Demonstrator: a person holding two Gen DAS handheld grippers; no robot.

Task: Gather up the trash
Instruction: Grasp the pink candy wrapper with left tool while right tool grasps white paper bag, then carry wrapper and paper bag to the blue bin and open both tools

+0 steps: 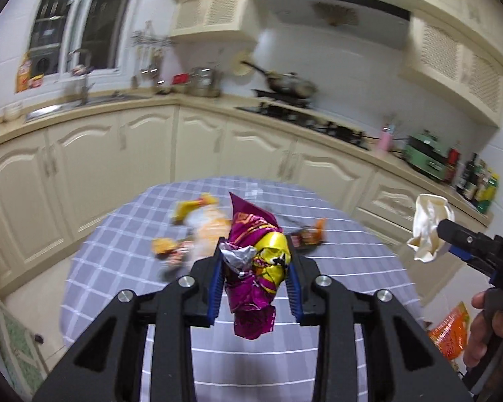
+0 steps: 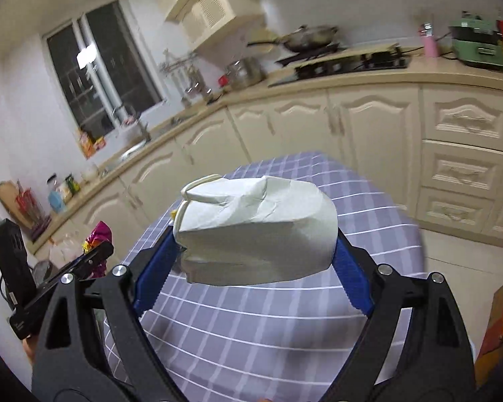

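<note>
The wrapper (image 1: 255,261), purple and yellow, is being held upright above the table (image 1: 117,261), its long axis running roughly vertical: a pointed tip is aimed up and away, a crumpled tail is hanging below the pads. The cup (image 2: 256,231), a crushed white paper one, is being carried on its side, its long axis lying across the right gripper (image 2: 255,251) and its rolled rim turned to the left.

Both pieces are being kept clear of the checked cloth, with open air under each. More trash (image 1: 181,234) is being left lying on the far half of the table; the near half is bare. Cabinets (image 1: 84,167) are standing beyond the table's far edge, with a strip of floor between.

The left gripper (image 1: 255,268) is being kept narrow, its blue pads (image 1: 216,284) pressed on the wrapper's sides. The right gripper's fingers are being held wide apart, clamped on the two ends of the cup.
</note>
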